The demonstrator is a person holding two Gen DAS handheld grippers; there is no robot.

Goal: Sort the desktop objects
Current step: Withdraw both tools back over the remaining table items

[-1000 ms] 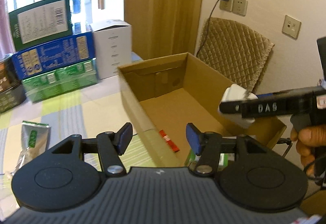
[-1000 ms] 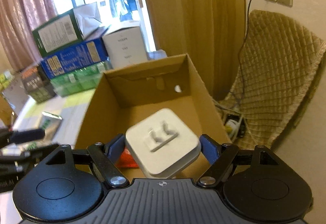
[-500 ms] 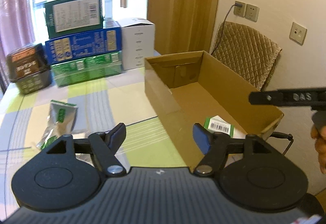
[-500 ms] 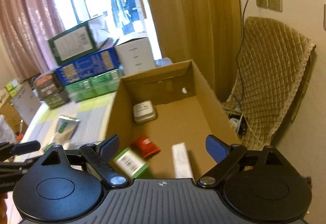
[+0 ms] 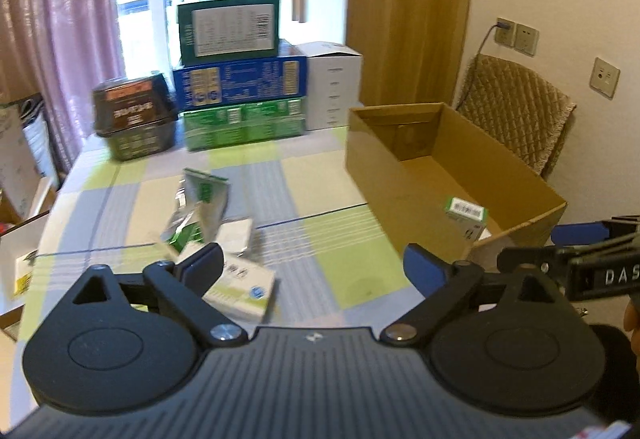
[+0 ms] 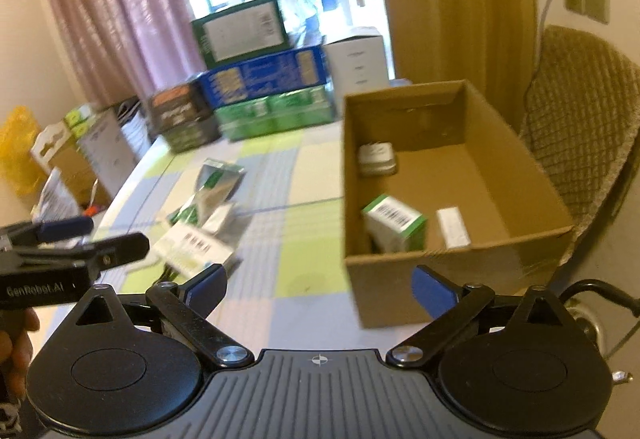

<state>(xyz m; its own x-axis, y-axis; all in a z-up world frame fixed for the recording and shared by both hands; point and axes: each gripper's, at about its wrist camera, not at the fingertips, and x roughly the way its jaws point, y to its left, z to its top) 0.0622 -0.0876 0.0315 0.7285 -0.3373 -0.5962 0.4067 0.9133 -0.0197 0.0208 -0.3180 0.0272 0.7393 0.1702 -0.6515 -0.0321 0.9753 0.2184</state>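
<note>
An open cardboard box (image 6: 500, 263) stands on the right of the checked table (image 5: 320, 191). Inside it lie a white charger (image 6: 376, 157), a green and white carton (image 6: 394, 223) and a slim white box (image 6: 452, 227). The box (image 5: 384, 191) and the carton (image 5: 466, 213) also show in the left wrist view. Silver and green pouches (image 5: 204, 191) and a flat white packet (image 5: 240, 287) lie on the table's left. My left gripper (image 5: 312, 265) is open and empty, above the table beside the packet. My right gripper (image 6: 320, 285) is open and empty, before the box's near wall.
Stacked cartons (image 5: 240, 79), a white box (image 5: 334, 85) and a dark tin (image 5: 134, 115) line the table's far edge. A quilted chair (image 6: 580, 127) stands right of the cardboard box. Wall sockets (image 5: 516, 35) are on the wall behind. More boxes (image 6: 80, 151) sit left of the table.
My right gripper has let go of the white charger, which now lies in the cardboard box. Both grippers have pulled back from the box, and the left one stands wider open.
</note>
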